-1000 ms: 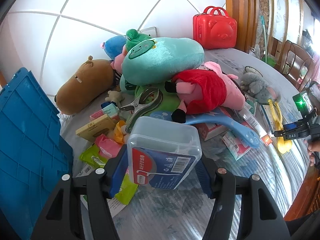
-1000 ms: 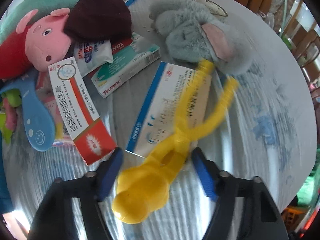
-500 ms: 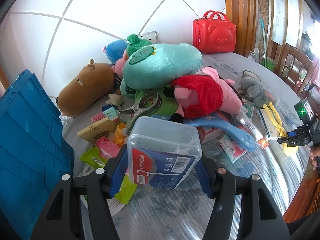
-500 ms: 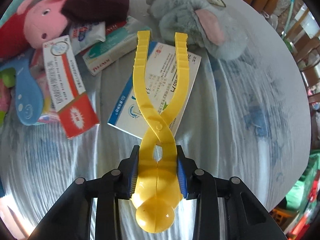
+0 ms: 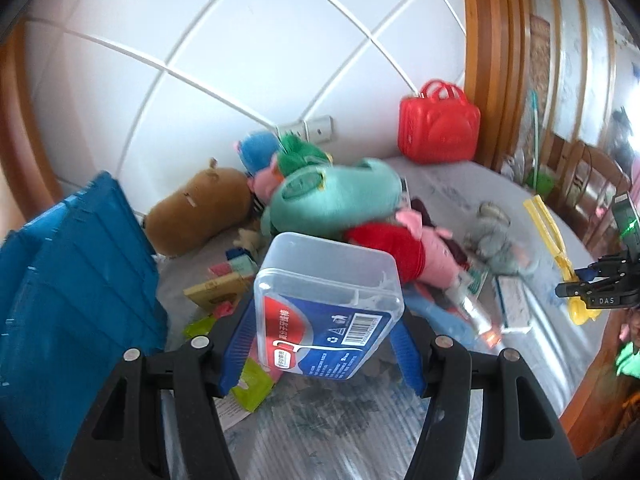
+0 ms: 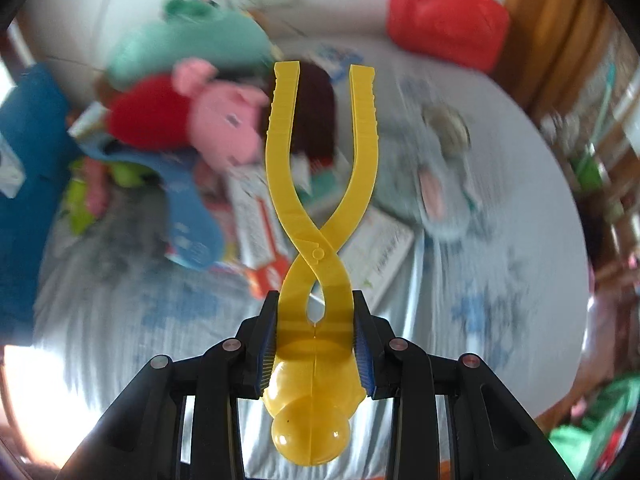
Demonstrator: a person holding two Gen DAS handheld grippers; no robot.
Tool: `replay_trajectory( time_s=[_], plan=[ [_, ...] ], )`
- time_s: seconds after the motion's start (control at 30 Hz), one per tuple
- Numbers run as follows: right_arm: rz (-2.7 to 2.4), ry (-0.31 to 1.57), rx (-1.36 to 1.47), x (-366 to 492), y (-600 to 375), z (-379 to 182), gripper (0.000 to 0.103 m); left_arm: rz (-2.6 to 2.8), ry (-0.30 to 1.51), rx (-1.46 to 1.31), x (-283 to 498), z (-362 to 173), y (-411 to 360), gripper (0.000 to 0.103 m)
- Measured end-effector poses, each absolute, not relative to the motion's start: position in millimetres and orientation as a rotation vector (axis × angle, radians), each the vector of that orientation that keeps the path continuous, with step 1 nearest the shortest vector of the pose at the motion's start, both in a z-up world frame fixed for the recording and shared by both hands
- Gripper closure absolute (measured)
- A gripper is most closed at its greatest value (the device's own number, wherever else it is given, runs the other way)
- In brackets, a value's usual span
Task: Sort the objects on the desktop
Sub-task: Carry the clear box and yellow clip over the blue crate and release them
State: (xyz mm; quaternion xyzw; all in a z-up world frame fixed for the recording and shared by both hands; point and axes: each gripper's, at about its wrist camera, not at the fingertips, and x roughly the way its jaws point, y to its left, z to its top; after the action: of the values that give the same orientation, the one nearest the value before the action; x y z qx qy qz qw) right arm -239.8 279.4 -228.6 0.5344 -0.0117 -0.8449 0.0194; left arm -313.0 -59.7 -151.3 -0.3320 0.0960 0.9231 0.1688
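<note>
The left gripper (image 5: pixel 322 346) jaws clamp the floss box (image 5: pixel 326 306), held above the counter (image 5: pixel 352 432) right of the blue crate (image 5: pixel 76 280). The right gripper (image 6: pixel 316 344) jaws clamp the yellow tongs (image 6: pixel 320 200) near their ball end. Risk: the smooth box tilts and slips; the long tong arms may snag the pig plush (image 6: pixel 216 120).

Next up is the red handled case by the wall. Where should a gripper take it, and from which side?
Likely the twin loop handles on top of the red case, coming down from above. It stands upright against the wall with the handles up, and its body looks too broad for the jaws. Both the left gripper and right gripper are full now.
</note>
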Motion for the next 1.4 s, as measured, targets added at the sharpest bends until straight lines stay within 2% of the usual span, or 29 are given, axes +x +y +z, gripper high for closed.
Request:
replay_trajectory(
  time_s=[0.4, 0.87, 1.1, 1.3, 1.4],
  plan=[
    [-2.545, 0.117, 1.273, -271.7, 207.1, -141.5, 0.071, 2.84, 0.194, -0.834, -256.5, -70.1, -108.6, 0.042],
    [-2.403, 0.284, 0.945, -273.5, 27.2, -51.5, 0.071, 3.07, 0.133, -0.671, -189.9, 11.8, -252.9, 0.042],
    [-2.346, 0.363, 0.827, -262.8, -95.4, -17.7, 0.071, 3.104, 0.117, -0.668, -179.6, 21.2, -347.3, 0.042],
    [-2.303, 0.412, 0.786, -259.7, -189.9, -8.0, 0.071, 3.133, 0.102, -0.665, -171.0, 29.1, -428.4, 0.042],
    [-2.28, 0.418, 0.787, -264.1, -235.2, -9.0, 0.071, 3.127, 0.095, -0.678, -173.8, 26.1, -444.8, 0.042]
  ],
)
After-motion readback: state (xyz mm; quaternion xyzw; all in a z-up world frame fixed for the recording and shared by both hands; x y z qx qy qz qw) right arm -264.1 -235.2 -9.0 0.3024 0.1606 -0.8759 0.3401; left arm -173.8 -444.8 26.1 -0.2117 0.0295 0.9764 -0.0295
